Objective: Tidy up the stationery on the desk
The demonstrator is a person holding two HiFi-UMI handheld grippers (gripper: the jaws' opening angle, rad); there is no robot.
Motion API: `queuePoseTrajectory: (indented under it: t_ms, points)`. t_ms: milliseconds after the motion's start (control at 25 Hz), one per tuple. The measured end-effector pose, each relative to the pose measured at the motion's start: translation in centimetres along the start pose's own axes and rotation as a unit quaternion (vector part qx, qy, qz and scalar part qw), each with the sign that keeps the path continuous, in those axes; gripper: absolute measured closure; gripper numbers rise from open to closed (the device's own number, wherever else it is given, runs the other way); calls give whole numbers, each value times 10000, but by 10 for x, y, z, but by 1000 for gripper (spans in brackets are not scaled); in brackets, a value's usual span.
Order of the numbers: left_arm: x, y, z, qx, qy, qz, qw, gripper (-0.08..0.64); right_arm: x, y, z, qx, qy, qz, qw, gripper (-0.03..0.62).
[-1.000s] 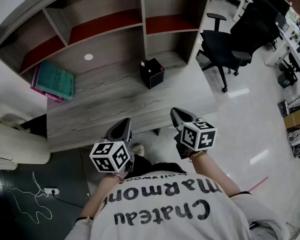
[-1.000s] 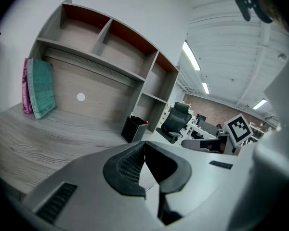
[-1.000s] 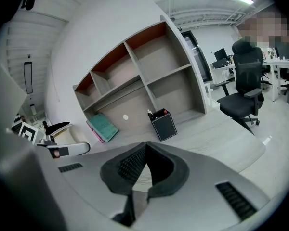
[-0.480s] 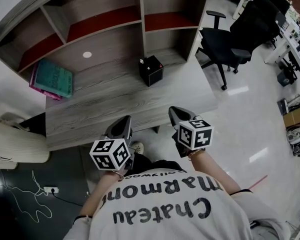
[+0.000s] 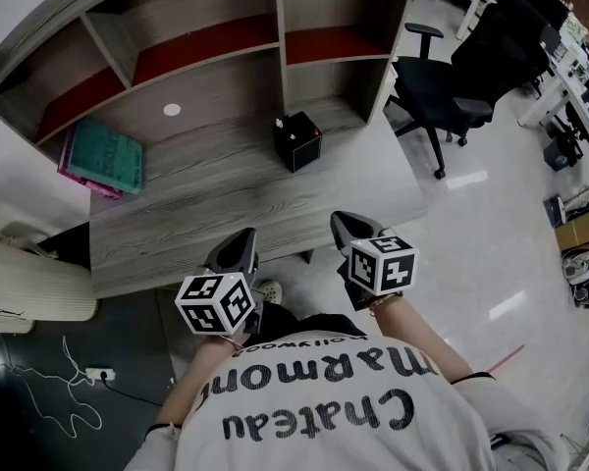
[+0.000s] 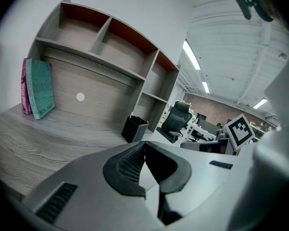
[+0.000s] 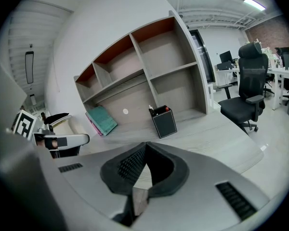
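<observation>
A black pen holder [image 5: 296,141] with pens in it stands at the back of the grey wooden desk [image 5: 206,214], below the shelf unit. Teal and pink books [image 5: 106,155] lean upright at the desk's left end. My left gripper [image 5: 238,251] and right gripper [image 5: 351,229] hover side by side over the desk's near edge, both pointing at the shelves. Each is shut with nothing between its fingers. In the left gripper view the pen holder [image 6: 134,128] is ahead of the closed left gripper [image 6: 144,144]. In the right gripper view the pen holder [image 7: 164,121] stands ahead of the closed right gripper [image 7: 145,147], with the books [image 7: 102,120] to its left.
An open shelf unit [image 5: 216,47] with several bare compartments backs the desk. A black office chair [image 5: 461,96] stands on the floor to the right. A pale chair [image 5: 29,283] and a white cable [image 5: 59,391] lie at the left.
</observation>
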State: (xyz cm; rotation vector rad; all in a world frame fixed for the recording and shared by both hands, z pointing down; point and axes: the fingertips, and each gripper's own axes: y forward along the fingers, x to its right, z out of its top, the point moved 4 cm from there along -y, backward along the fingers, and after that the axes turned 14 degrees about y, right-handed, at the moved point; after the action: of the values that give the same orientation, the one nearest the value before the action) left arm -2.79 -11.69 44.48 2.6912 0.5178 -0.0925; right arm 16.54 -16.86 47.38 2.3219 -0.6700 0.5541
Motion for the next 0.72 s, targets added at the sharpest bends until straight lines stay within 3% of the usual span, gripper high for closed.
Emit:
queuePoseTrajectory:
  t_ms: [720]
  points:
    - [5,5,-11,-133,-87,-163,9997,545,13,-2,-17,-116,171,-202,9996,581]
